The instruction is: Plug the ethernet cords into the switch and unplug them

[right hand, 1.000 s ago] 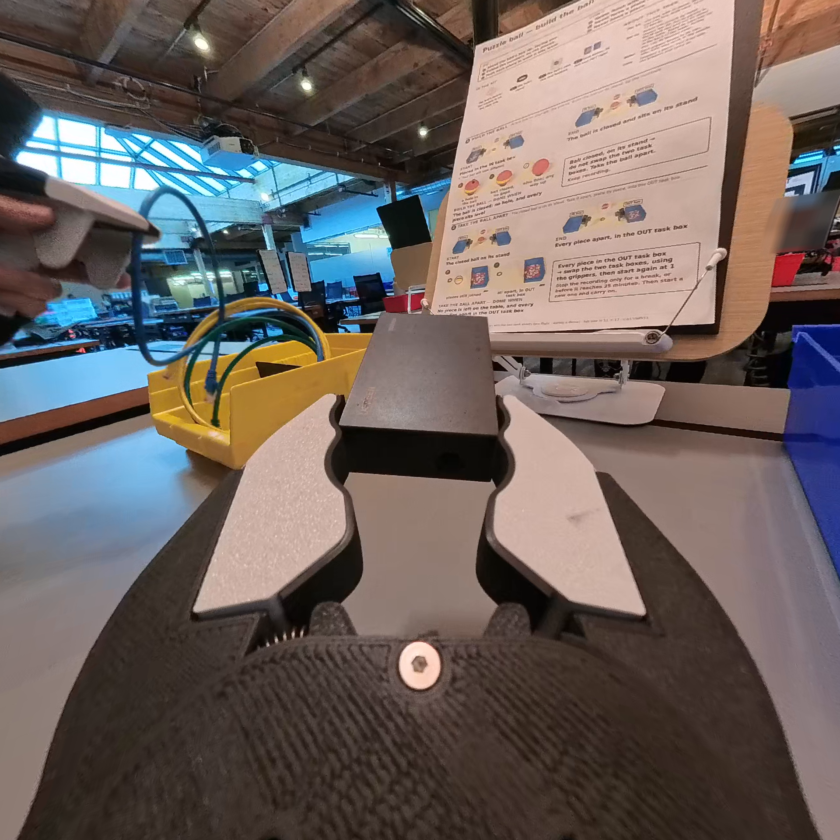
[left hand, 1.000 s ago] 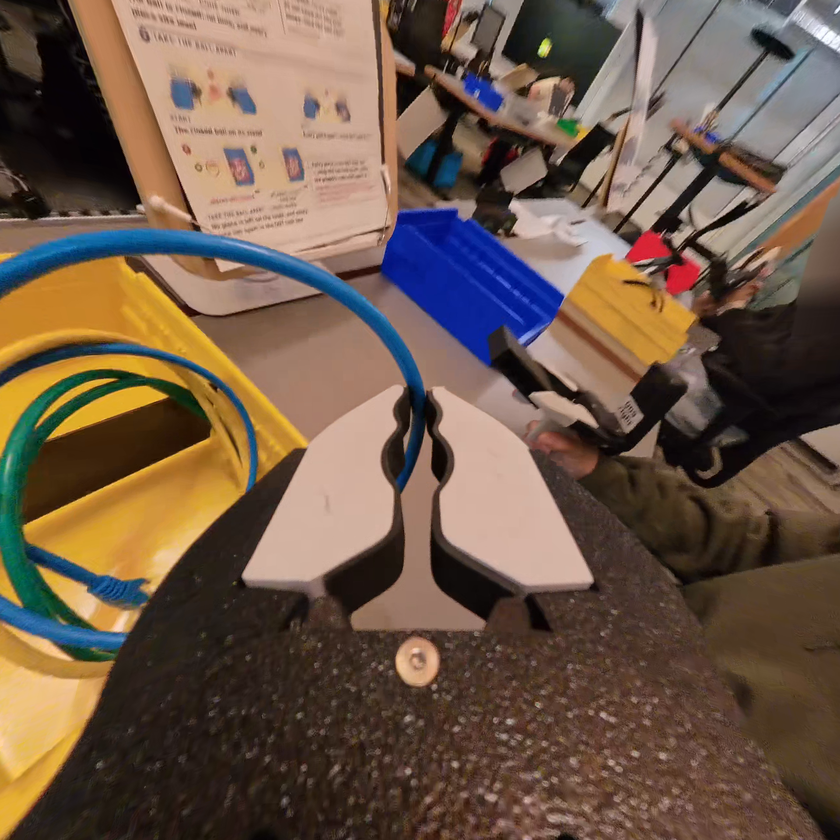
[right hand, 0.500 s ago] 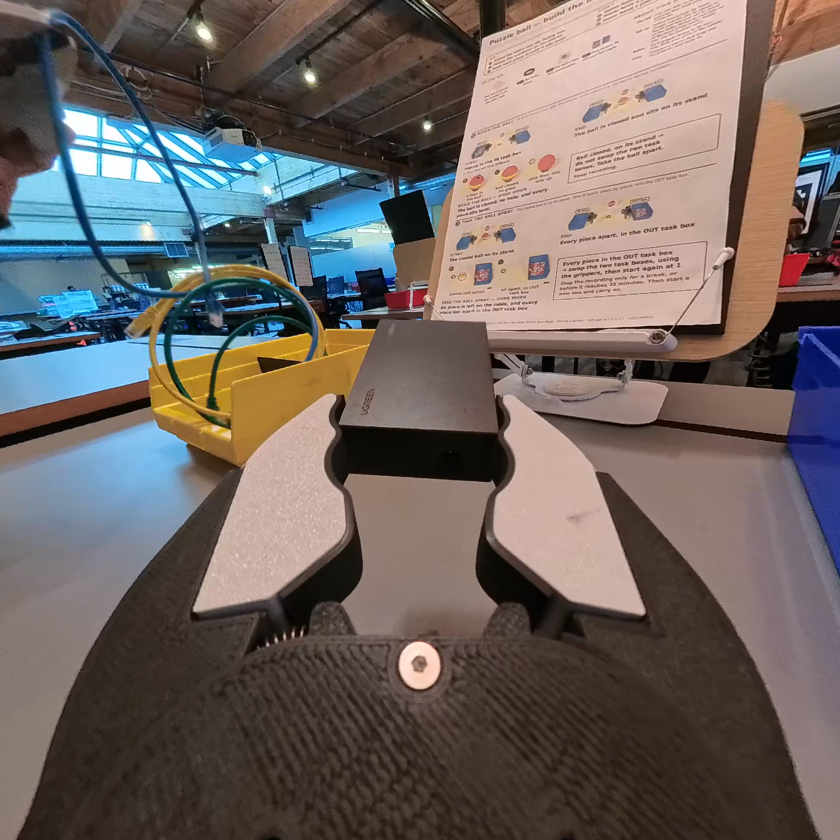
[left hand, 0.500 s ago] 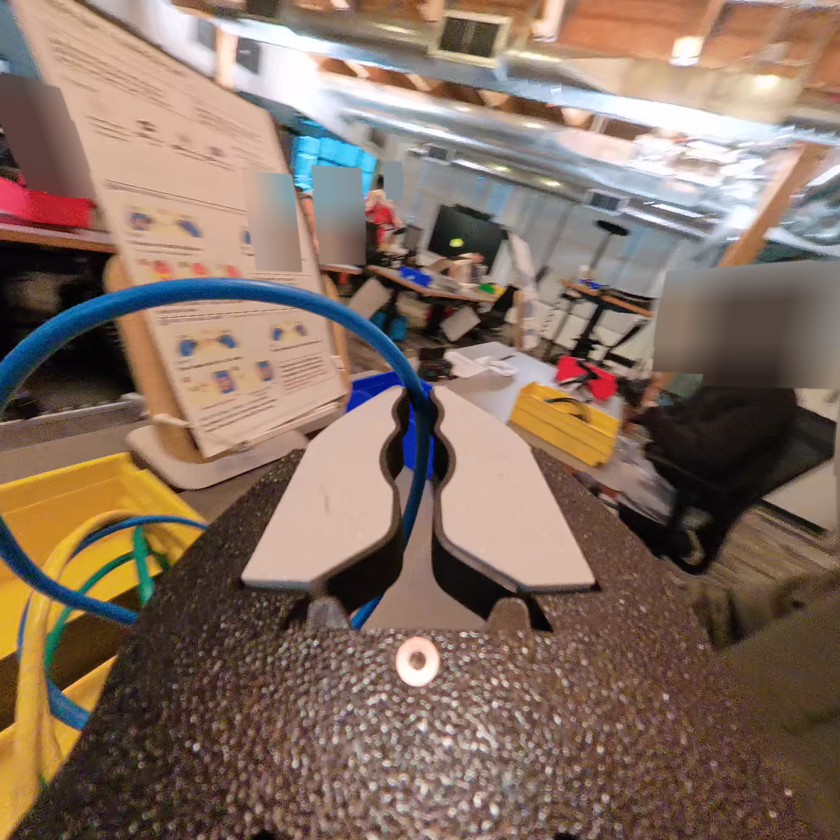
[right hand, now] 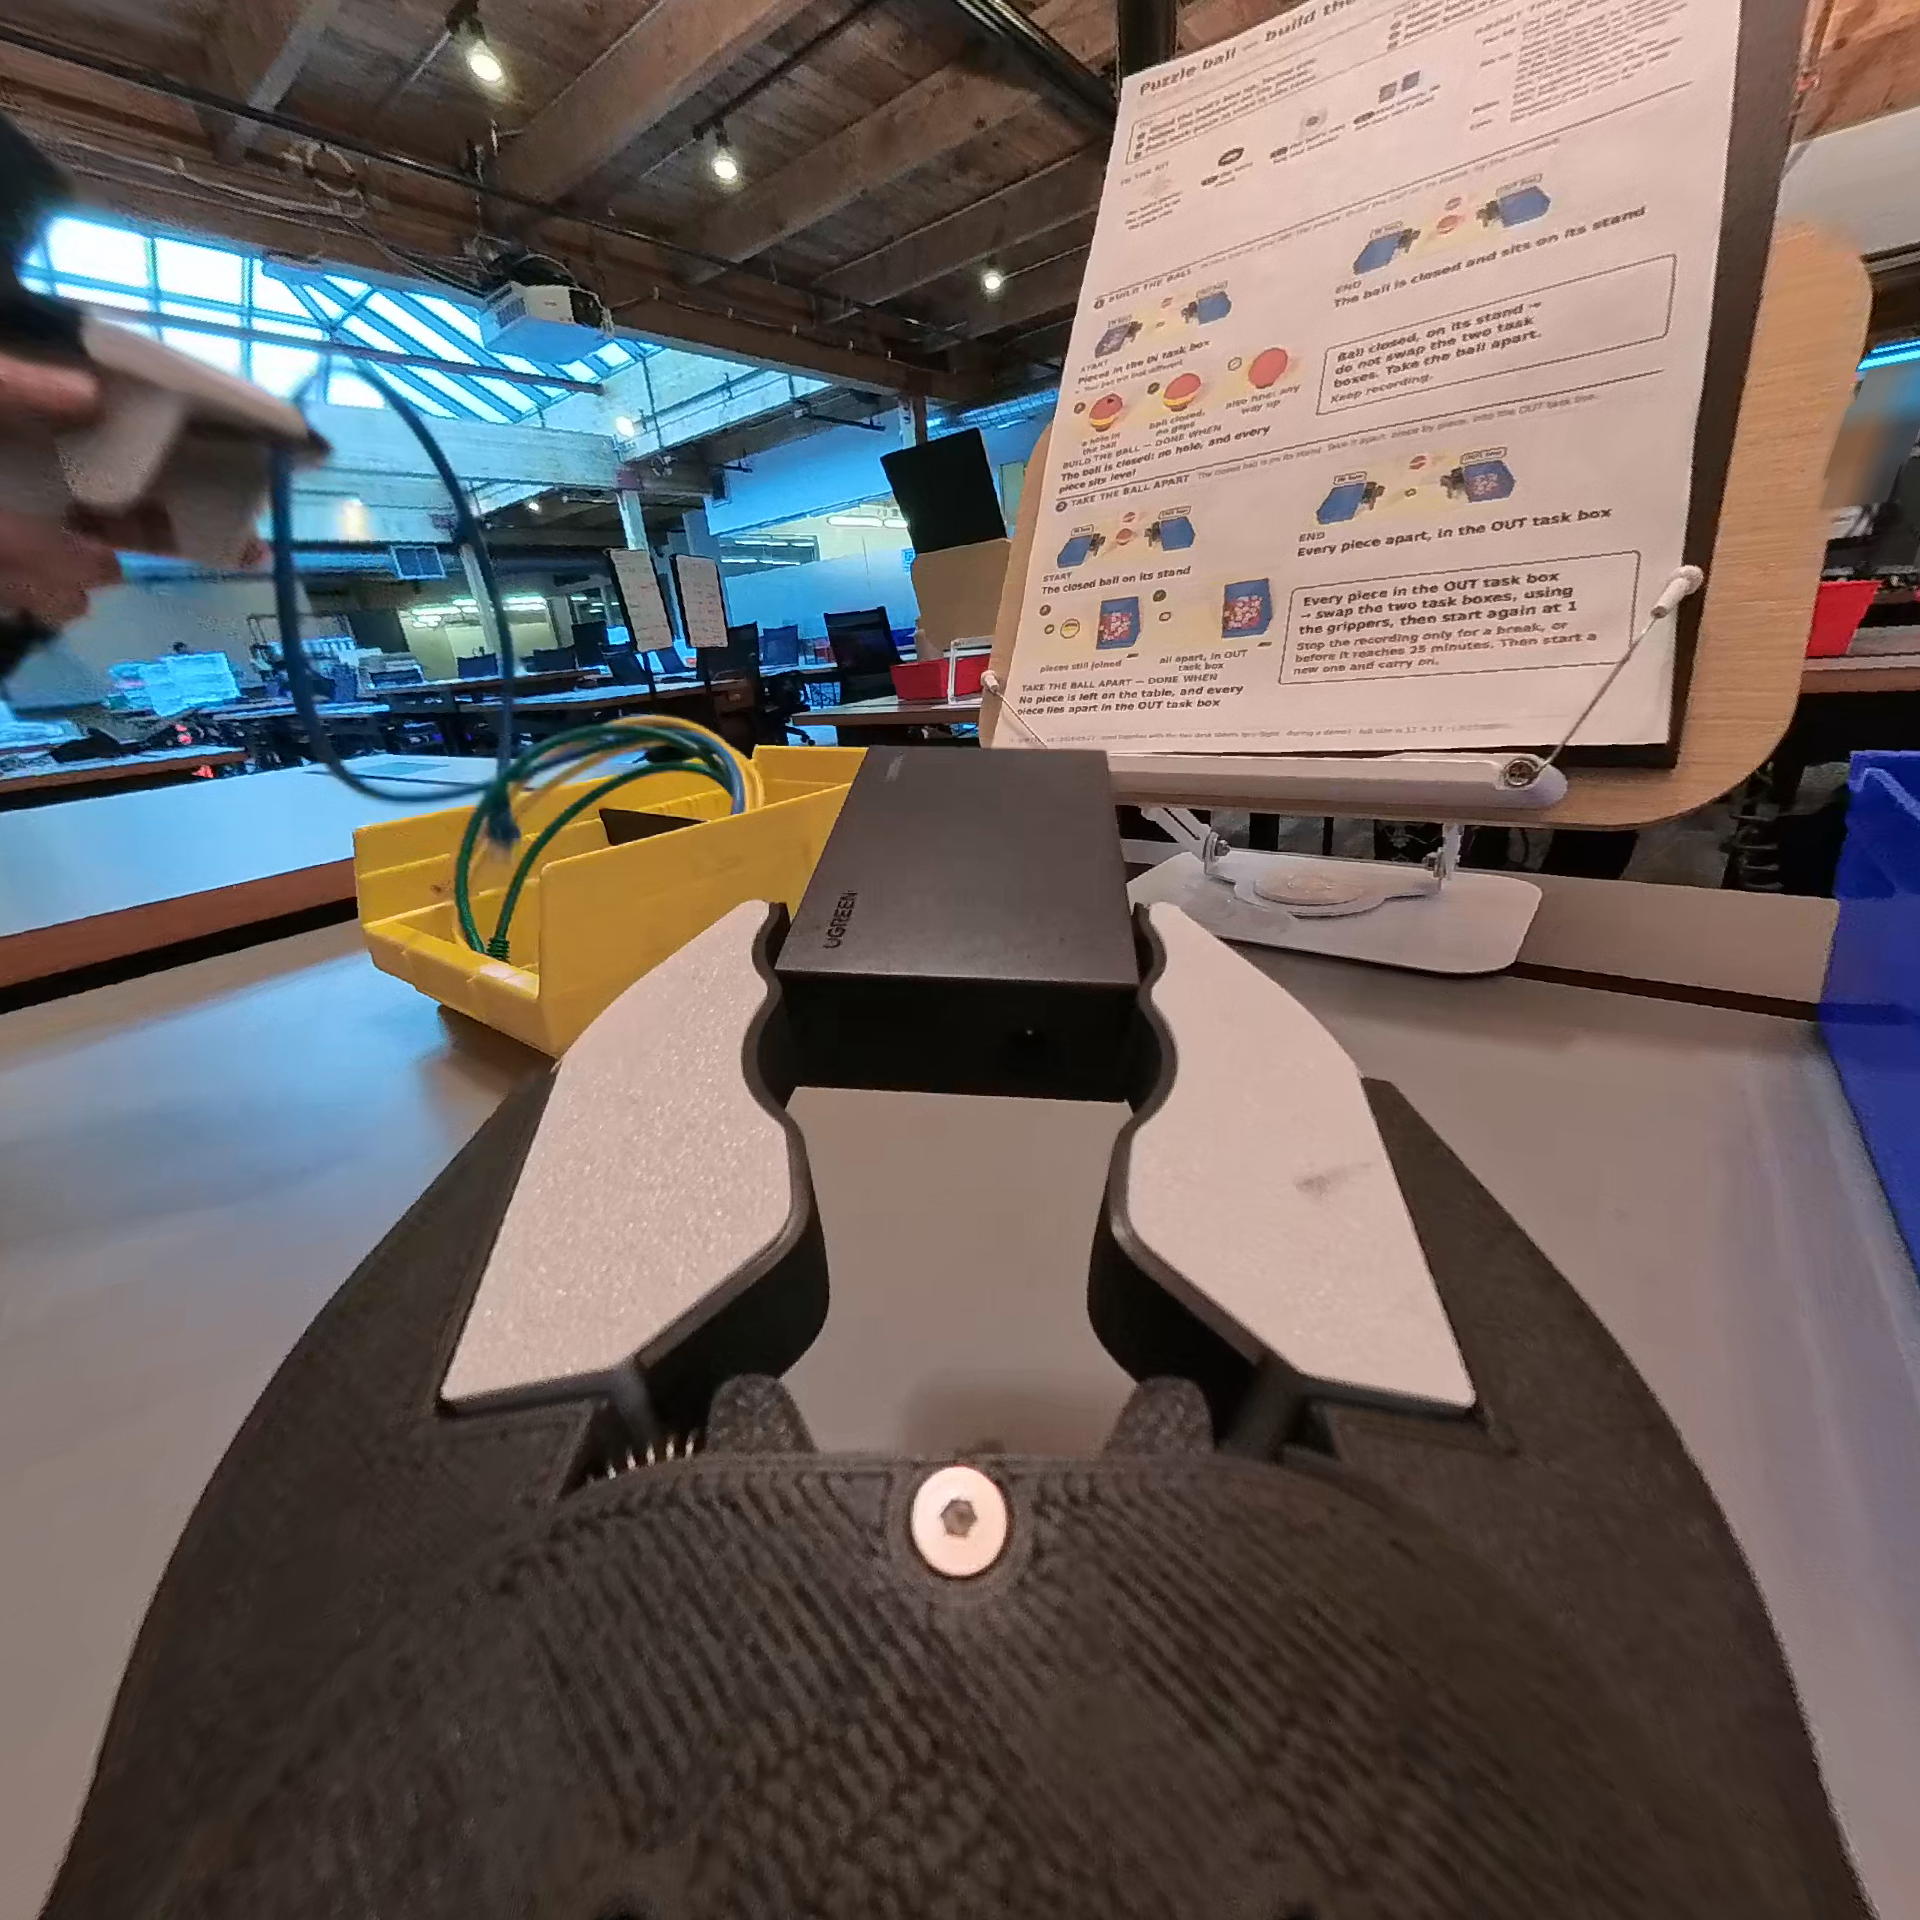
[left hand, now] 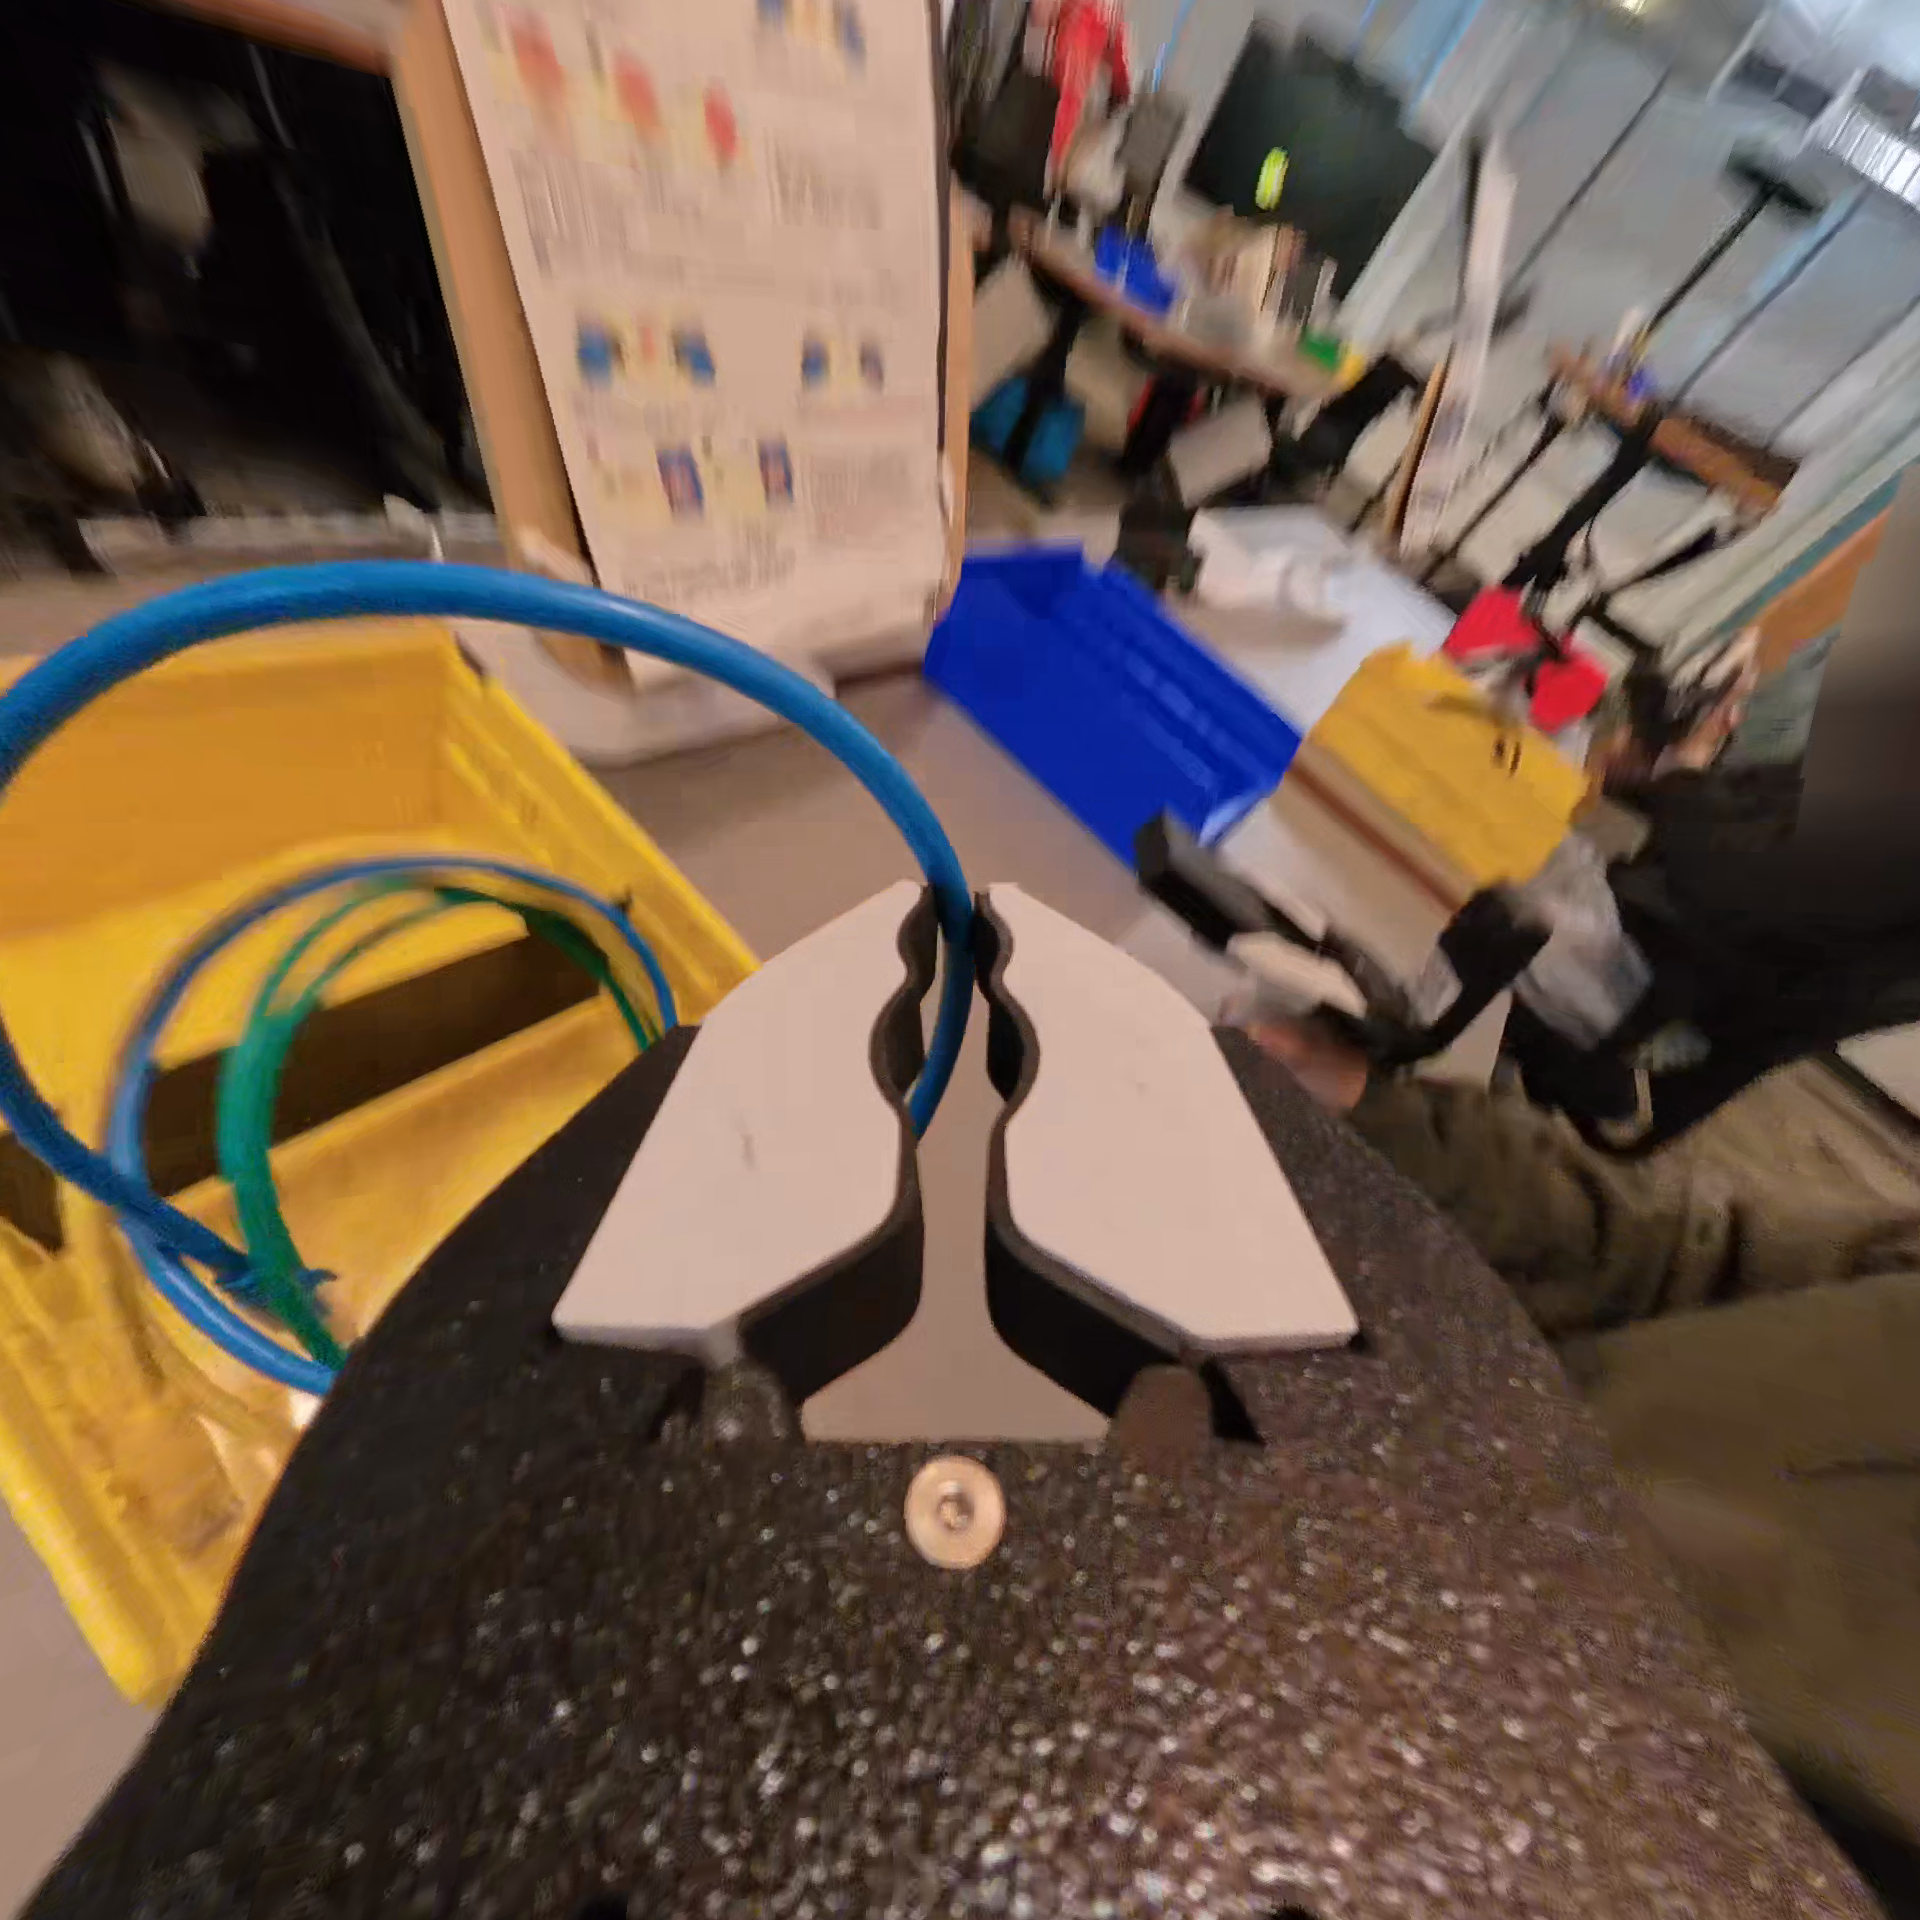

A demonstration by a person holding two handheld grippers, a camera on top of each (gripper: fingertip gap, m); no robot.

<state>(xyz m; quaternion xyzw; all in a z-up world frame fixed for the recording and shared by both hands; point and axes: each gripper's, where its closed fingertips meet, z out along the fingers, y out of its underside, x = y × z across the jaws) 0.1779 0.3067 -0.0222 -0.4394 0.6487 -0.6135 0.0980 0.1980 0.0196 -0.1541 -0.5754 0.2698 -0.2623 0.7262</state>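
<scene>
My left gripper (left hand: 958,920) is shut on a blue ethernet cord (left hand: 499,590), which loops up and left and hangs back down over the yellow bin (left hand: 312,727). Green, blue and yellow cords (left hand: 270,1039) lie coiled in that bin. My right gripper (right hand: 956,925) is shut on the black switch (right hand: 966,862) and holds it level just above the grey table; the switch's ports are hidden. In the right wrist view the left gripper (right hand: 156,447) shows at the far left, raised, with the blue cord (right hand: 301,665) dangling from it over the yellow bin (right hand: 623,904).
A paper instruction sheet on a wooden stand (right hand: 1403,416) stands behind the switch. A blue bin (right hand: 1881,956) is at the table's right edge, also in the left wrist view (left hand: 1101,696). Another yellow bin (left hand: 1444,769) and a person's sleeve (left hand: 1610,1226) are to the right. About 30 cm separates my left fingertips from my right.
My left gripper rose and tilted up with the blue cord, then dropped back down toward the yellow bin. My right gripper has kept the switch still.
</scene>
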